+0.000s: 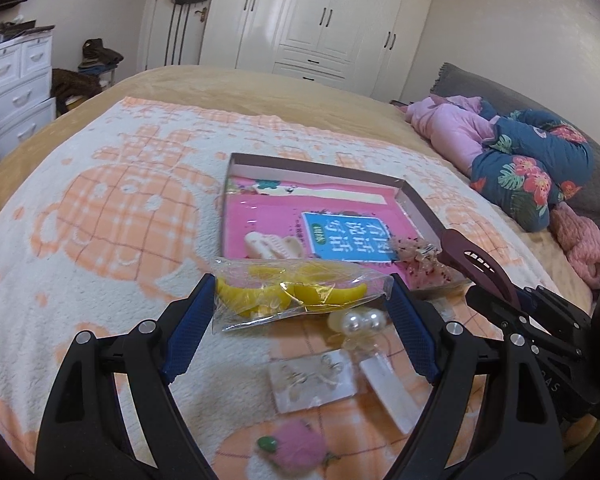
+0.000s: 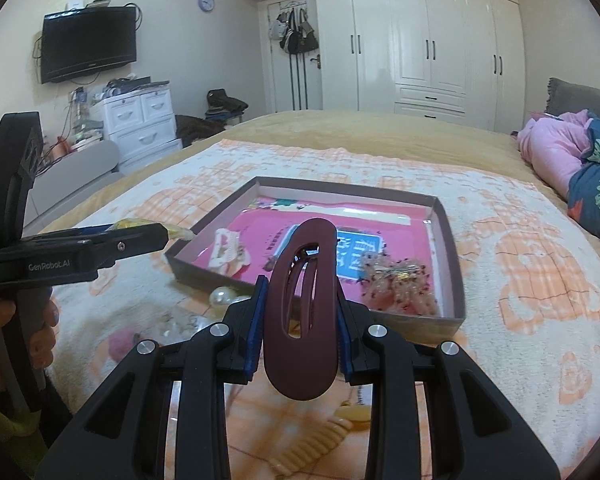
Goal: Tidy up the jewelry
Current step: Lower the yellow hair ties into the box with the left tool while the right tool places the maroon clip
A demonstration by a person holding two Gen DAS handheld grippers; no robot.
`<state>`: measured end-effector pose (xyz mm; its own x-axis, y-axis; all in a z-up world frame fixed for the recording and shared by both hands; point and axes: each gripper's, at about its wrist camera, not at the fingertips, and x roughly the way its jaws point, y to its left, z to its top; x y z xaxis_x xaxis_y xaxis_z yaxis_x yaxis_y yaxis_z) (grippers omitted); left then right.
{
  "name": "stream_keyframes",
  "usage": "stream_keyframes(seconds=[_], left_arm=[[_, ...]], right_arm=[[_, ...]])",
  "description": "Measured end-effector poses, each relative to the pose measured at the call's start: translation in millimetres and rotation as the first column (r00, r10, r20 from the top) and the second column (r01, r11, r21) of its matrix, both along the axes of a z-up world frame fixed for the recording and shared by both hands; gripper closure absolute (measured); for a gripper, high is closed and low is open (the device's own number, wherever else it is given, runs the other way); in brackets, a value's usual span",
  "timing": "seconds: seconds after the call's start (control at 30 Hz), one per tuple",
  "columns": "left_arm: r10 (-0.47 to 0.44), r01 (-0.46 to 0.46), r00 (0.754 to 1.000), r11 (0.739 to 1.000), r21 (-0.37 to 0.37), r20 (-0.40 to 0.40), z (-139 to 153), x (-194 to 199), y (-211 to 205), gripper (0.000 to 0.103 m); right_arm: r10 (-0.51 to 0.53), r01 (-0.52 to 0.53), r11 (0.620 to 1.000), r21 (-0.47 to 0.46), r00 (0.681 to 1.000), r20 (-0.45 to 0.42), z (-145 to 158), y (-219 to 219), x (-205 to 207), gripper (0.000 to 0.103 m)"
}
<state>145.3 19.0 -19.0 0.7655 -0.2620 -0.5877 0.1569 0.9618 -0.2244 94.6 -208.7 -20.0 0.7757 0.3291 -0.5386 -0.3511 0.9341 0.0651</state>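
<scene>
My left gripper [image 1: 302, 294] is shut on a clear bag of yellow hair clips [image 1: 296, 292], held just above the blanket near the box's near edge. My right gripper [image 2: 300, 308] is shut on a maroon hair clip [image 2: 302, 312], held upright before the box; it also shows in the left wrist view [image 1: 476, 264]. A shallow brown box [image 2: 452, 264] with a pink book lining holds a cream claw clip [image 2: 225, 249] and a speckled translucent clip [image 2: 396, 284]. Pearl clip [image 1: 360, 322], earring card [image 1: 312, 380] and pink round clip [image 1: 296, 448] lie on the blanket.
The work surface is a bed with an orange-and-white blanket [image 1: 100, 208]. Pink and floral bedding [image 1: 520, 160] is piled at the right. A cream comb [image 2: 320, 436] lies under my right gripper. White drawers [image 2: 140, 120] and wardrobes [image 2: 420, 40] stand beyond the bed.
</scene>
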Motion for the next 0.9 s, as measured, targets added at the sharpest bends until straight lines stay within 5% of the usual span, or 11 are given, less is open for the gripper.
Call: stream_keyframes(seconds=[0.9], left_arm=[[-0.094, 0.094, 0.996, 0.994, 0.052, -0.006, 8.0, 60.9, -65.5, 0.028]], right_arm=[[-0.170, 0.169, 0.985, 0.010, 0.985, 0.044, 7.1, -63.1, 39.6, 0.074]])
